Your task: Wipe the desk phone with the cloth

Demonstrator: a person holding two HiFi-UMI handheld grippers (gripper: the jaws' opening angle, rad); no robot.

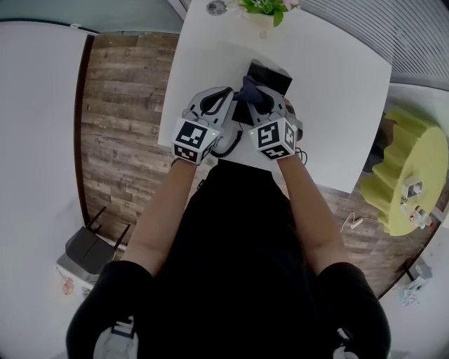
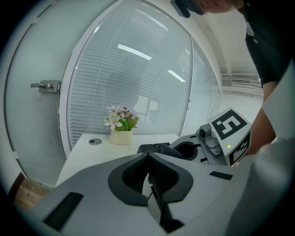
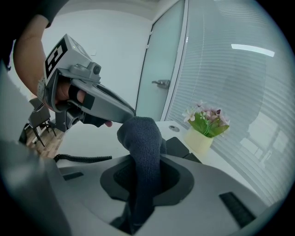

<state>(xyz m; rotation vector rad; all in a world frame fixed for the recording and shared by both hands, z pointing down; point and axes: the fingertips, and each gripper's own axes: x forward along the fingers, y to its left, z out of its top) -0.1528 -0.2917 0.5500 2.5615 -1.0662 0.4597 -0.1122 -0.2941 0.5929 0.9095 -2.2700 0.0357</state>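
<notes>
A black desk phone [image 1: 270,76] stands on the white desk [image 1: 337,91], partly hidden under both grippers. My right gripper [image 1: 272,102] is shut on a dark blue cloth [image 3: 143,138], which sticks up out of its jaws just in front of the phone [image 3: 177,146]. In the head view the cloth [image 1: 249,87] bunches over the phone's near side. My left gripper [image 1: 226,97] is close beside it on the left, jaws shut, its tip [image 2: 148,156] reaching the cloth [image 2: 163,148]. Whether it pinches anything is hidden. The phone's coiled cord [image 3: 83,158] lies on the desk.
A small pot of flowers [image 1: 263,10] stands at the desk's far edge, behind the phone. Wood floor lies to the left of the desk, and a yellow round piece of furniture [image 1: 407,175] stands to the right. Glass walls with blinds close off the far side.
</notes>
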